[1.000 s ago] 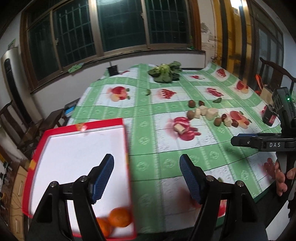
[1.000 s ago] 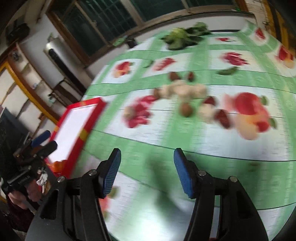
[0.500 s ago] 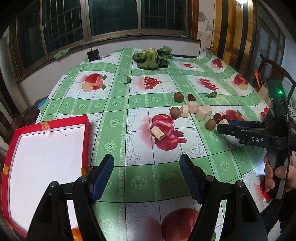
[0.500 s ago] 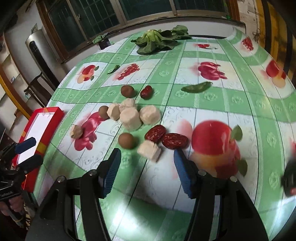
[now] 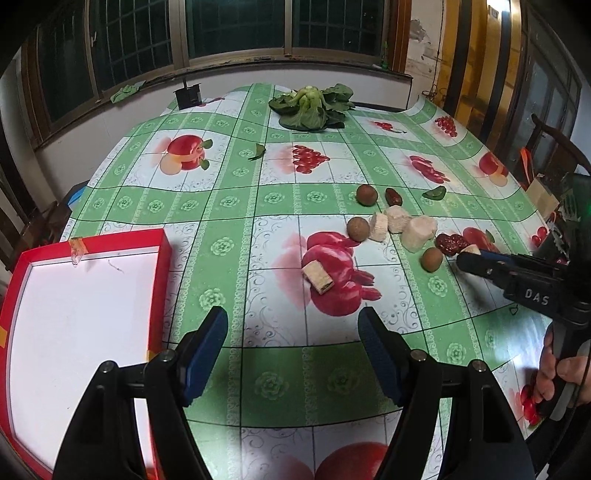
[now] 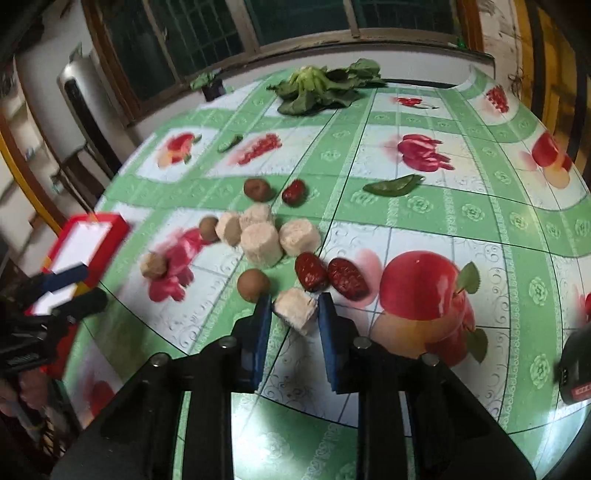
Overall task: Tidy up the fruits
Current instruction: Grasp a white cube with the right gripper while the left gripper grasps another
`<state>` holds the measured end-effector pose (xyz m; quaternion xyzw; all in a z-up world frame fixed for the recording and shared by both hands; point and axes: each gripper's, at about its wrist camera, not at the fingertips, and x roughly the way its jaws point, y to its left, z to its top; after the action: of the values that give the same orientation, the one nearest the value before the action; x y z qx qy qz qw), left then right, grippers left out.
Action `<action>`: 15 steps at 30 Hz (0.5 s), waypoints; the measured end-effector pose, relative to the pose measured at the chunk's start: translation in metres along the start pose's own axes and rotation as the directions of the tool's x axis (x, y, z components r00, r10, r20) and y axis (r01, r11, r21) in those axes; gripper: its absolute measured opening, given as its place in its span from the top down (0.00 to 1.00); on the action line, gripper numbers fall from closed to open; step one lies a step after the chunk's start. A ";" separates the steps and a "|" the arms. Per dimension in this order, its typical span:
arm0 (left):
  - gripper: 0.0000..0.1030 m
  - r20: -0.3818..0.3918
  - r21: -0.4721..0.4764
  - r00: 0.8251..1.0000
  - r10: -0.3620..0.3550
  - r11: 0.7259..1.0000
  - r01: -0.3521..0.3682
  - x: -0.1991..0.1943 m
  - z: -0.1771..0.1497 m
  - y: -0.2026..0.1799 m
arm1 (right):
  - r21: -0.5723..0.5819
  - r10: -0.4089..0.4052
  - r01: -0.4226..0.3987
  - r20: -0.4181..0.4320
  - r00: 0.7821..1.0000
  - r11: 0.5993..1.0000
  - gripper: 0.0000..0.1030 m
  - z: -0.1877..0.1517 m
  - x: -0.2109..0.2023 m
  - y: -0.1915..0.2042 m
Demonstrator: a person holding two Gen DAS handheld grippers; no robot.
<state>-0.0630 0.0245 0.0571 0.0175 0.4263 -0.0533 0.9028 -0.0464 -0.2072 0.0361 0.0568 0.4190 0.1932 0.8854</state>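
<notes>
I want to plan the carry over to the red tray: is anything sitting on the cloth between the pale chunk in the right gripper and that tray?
Yes. The right gripper is closing on the pale chunk. Toward the red tray lie a brown round fruit right beside the left finger and a tan piece farther along. Lifting clears both.

Green-checked fruit-print tablecloth (image 5: pixel 258 206); red-rimmed white tray (image 5: pixel 162 258); blue-padded fingers (image 6: pixel 327 317)

Leafy greens (image 5: pixel 314 107) at far table edge, barred windows (image 5: pixel 236 26), wooden chair (image 5: pixel 554 147)
</notes>
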 end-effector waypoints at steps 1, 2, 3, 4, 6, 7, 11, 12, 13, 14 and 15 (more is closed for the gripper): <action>0.29 -0.003 -0.001 1.000 0.000 1.000 0.000 0.002 0.001 -0.002 | 0.017 0.011 -0.011 0.015 1.000 1.000 0.74 0.001 -0.004 -0.003; 0.29 -0.007 -0.005 1.000 0.000 1.000 0.000 0.005 0.003 -0.004 | 0.035 0.024 -0.025 0.029 0.999 0.999 0.74 0.002 -0.007 -0.006; 0.29 -0.010 -0.008 1.000 -0.001 1.000 0.000 0.008 0.005 -0.006 | 0.051 0.034 -0.036 0.041 0.999 0.998 0.74 0.003 -0.010 -0.009; 0.29 -0.012 -0.009 1.000 -0.001 1.000 0.001 0.010 0.007 -0.008 | 0.067 0.039 -0.042 0.051 0.998 0.997 0.74 0.004 -0.013 -0.012; 0.29 -0.015 -0.012 1.000 0.002 1.000 -0.002 0.016 0.011 -0.012 | 0.085 0.039 -0.044 0.059 0.998 0.995 0.74 0.004 -0.015 -0.015; 0.29 -0.016 -0.014 1.000 0.003 1.000 -0.003 0.020 0.013 -0.015 | 0.093 0.043 -0.049 0.062 0.997 0.995 0.74 0.004 -0.016 -0.017; 0.48 -0.035 -0.017 0.999 0.002 1.000 -0.002 0.037 0.017 -0.018 | 0.104 0.050 -0.058 0.072 0.996 0.993 0.74 0.006 -0.018 -0.019; 0.54 -0.043 -0.022 0.999 -0.002 1.000 0.001 0.041 0.018 -0.018 | 0.103 0.052 -0.060 0.073 0.996 0.993 0.74 0.006 -0.018 -0.019; 0.57 -0.055 -0.031 0.998 -0.008 0.999 0.006 0.047 0.018 -0.016 | 0.105 0.056 -0.063 0.074 0.996 0.992 0.74 0.006 -0.018 -0.020; 0.62 -0.066 -0.044 0.998 -0.014 0.999 0.011 0.053 0.018 -0.015 | 0.105 0.057 -0.065 0.075 0.996 0.992 0.74 0.006 -0.018 -0.020; 0.70 -0.071 -0.057 0.997 -0.026 0.998 0.022 0.057 0.016 -0.013 | 0.105 0.055 -0.062 0.076 0.996 0.993 0.74 0.006 -0.017 -0.021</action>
<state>-0.0157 0.0060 0.0236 -0.0111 0.4601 -0.0514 0.8863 -0.0455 -0.2326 0.0471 0.1234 0.3945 0.1941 0.8896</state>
